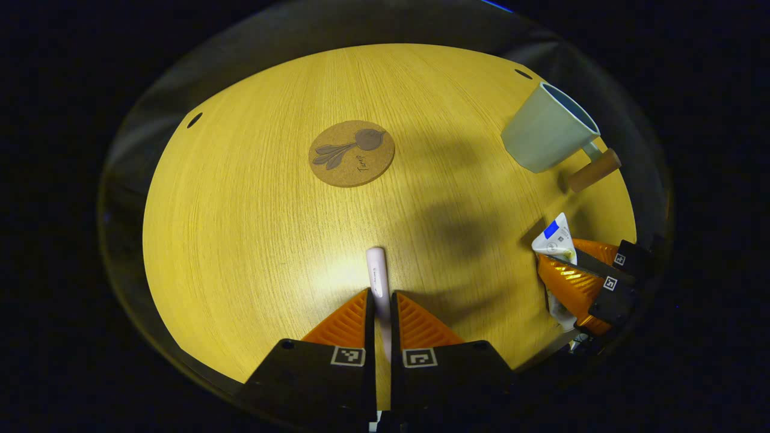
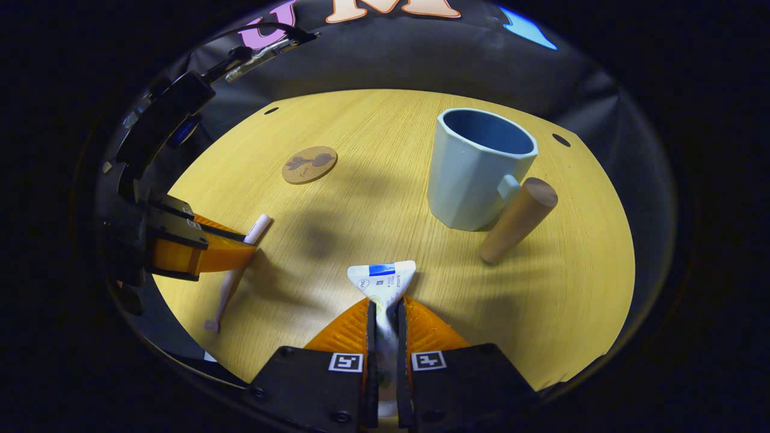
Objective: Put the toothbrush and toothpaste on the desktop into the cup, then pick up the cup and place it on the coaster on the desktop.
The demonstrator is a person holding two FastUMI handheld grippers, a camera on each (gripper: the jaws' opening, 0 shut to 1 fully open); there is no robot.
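Observation:
My left gripper (image 1: 379, 294) is shut on a pale pink toothbrush (image 1: 378, 276), whose handle end sticks out past the orange fingers over the wooden table. From the right gripper view the same toothbrush (image 2: 257, 228) lies low across the table in that gripper (image 2: 249, 255). My right gripper (image 2: 385, 304) is shut on a white toothpaste tube (image 2: 385, 278); its flat crimped end points toward the cup. The pale blue cup (image 2: 475, 171) with a wooden handle (image 2: 517, 219) stands upright beyond it, nothing inside. A round cork coaster (image 1: 352, 153) lies mid-table, bare.
The round wooden table (image 1: 240, 228) has small dark holes near its far rim. Black cloth hangs behind it. In the left gripper view the cup (image 1: 550, 129) stands far right, above the right gripper (image 1: 556, 264) and its tube (image 1: 556, 237).

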